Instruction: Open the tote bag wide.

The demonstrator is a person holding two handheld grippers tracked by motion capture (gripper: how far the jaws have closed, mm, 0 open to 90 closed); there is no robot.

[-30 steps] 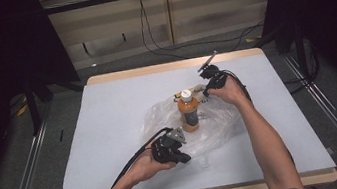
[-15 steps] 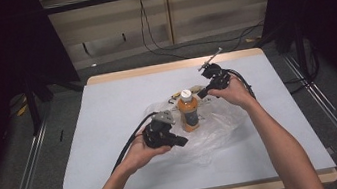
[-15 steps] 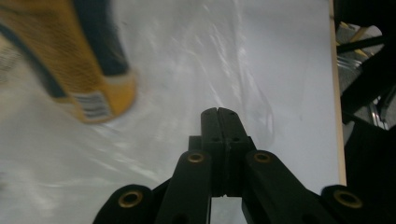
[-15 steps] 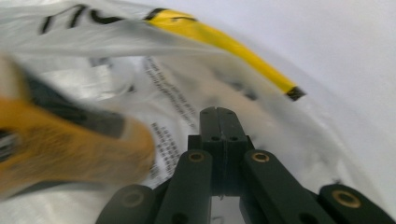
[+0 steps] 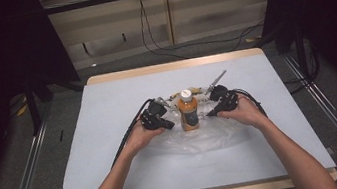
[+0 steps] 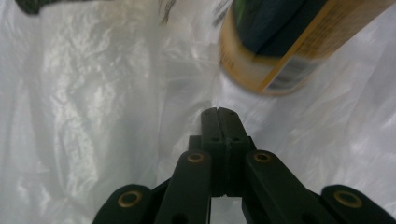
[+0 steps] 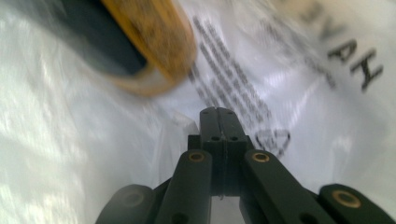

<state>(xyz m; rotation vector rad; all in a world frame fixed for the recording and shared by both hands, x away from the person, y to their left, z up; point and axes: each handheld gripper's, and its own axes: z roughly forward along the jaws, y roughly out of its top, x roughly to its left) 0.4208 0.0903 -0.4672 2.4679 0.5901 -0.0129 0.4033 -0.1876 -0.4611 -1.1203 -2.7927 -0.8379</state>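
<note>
An orange bottle [image 5: 189, 115] with a white cap stands upright at the table's middle, on a crumpled clear plastic bag [image 5: 203, 139]. My left gripper [image 5: 171, 124] lies just left of the bottle's base and my right gripper [image 5: 209, 114] just right of it, both pointing inward. In the left gripper view the jaws [image 6: 218, 112] are pressed together on a fold of the bag [image 6: 93, 98], with the bottle [image 6: 280, 46] close ahead. In the right gripper view the jaws [image 7: 218, 112] are likewise shut on the printed bag [image 7: 303, 93], near the bottle's base [image 7: 144, 56].
A pale blue-grey cover [image 5: 111, 133] tops the wood-edged table. Small packets [image 5: 176, 95] and a thin metal rod [image 5: 217, 78] lie just behind the bottle. Cables [image 5: 127, 136] trail from both grippers. Metal rails [image 5: 28, 186] run along the floor on each side.
My left gripper moved forward and up to the bottle's left side. My right gripper came back from the far side to the bottle's right side. The bag now lies flatter.
</note>
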